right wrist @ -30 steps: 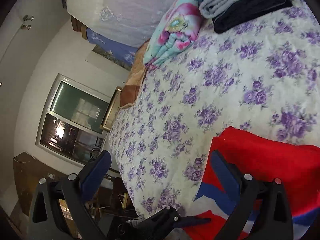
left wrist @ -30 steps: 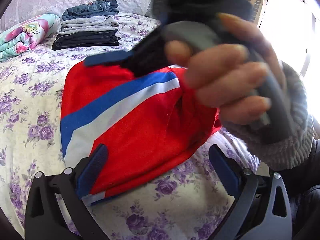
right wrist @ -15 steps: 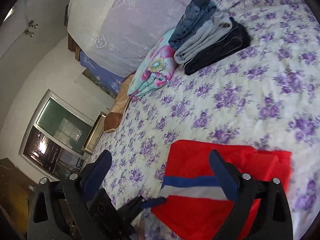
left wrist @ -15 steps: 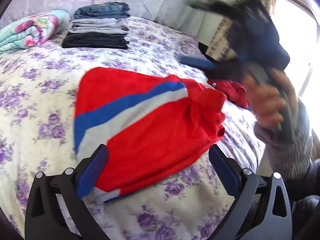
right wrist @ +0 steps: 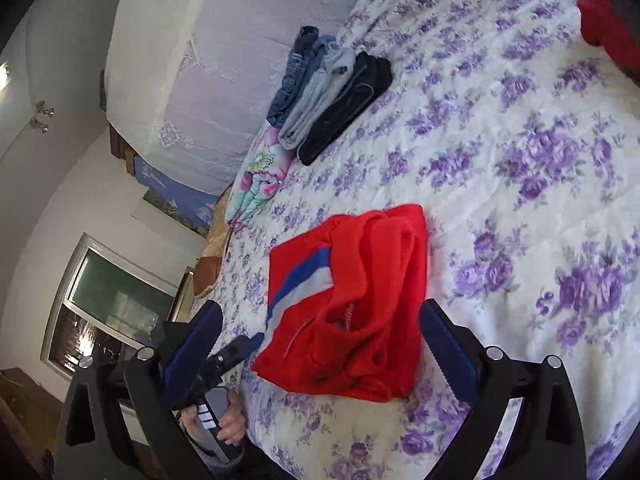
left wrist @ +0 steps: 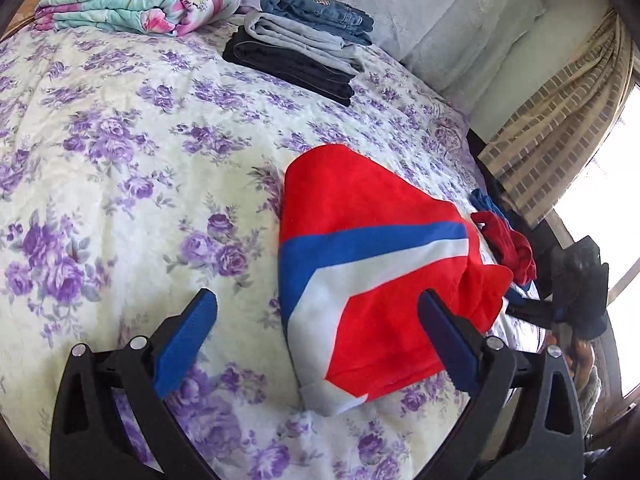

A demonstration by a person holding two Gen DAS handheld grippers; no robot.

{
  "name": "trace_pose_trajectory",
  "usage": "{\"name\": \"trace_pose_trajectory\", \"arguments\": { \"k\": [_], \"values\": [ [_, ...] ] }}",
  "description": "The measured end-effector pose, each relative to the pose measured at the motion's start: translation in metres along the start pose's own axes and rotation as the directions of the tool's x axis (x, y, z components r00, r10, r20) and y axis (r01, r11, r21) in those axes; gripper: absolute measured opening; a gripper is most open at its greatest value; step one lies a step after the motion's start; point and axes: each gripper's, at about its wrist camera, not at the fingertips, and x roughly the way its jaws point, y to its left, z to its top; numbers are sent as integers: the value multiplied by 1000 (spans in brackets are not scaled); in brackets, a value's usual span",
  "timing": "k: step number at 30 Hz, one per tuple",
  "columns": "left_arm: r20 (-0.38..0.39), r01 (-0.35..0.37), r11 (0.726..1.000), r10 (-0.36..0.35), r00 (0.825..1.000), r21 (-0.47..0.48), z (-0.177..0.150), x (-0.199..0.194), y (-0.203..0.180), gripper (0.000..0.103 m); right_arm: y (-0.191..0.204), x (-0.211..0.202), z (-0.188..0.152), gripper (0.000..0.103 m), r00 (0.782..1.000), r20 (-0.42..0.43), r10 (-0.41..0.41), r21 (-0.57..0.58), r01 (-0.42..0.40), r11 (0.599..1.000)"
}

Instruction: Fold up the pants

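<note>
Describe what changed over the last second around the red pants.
The right tool let go of the red pants and pulled away toward the bed's edge; both tools are open. The pants stayed folded on the bedspread, and the folded stack is unmoved.

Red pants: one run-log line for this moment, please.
red pants folded on bed | left gripper open, empty | right gripper open, empty
</note>
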Motion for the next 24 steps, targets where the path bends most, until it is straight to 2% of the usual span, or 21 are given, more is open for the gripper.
{"name": "trace_pose_trajectory", "arguments": {
  "k": [3,6,8,10,13,19,24],
  "values": [
    [-32,30,1000,-30,999,-10,3,9,-4,98,-17,17,-10,99,998,-58,-5,62,8,998],
    [-64,81,996,-82,995,-19,6,18,-11,98,-24,23,-12,99,999,-32,21,95,-18,995],
    [-75,95,995,-96,993,-17,5,21,-15,98,-27,27,-11,99,998,-30,63,118,-59,991],
    [-85,97,995,-98,992,-18,5,28,-17,98,-29,32,-11,99,997,-33,68,127,-64,990],
    [-91,92,996,-93,991,-8,4,38,-19,98,-26,39,-10,99,996,-49,70,100,-65,993],
    [-114,54,993,-42,993,104,2,50,-35,98,-13,55,-4,99,995,-92,27,15,-25,1000],
    [-121,82,990,-68,990,116,-1,47,-34,98,-4,61,-11,95,997,-76,-30,-64,25,998]
  ]
}}
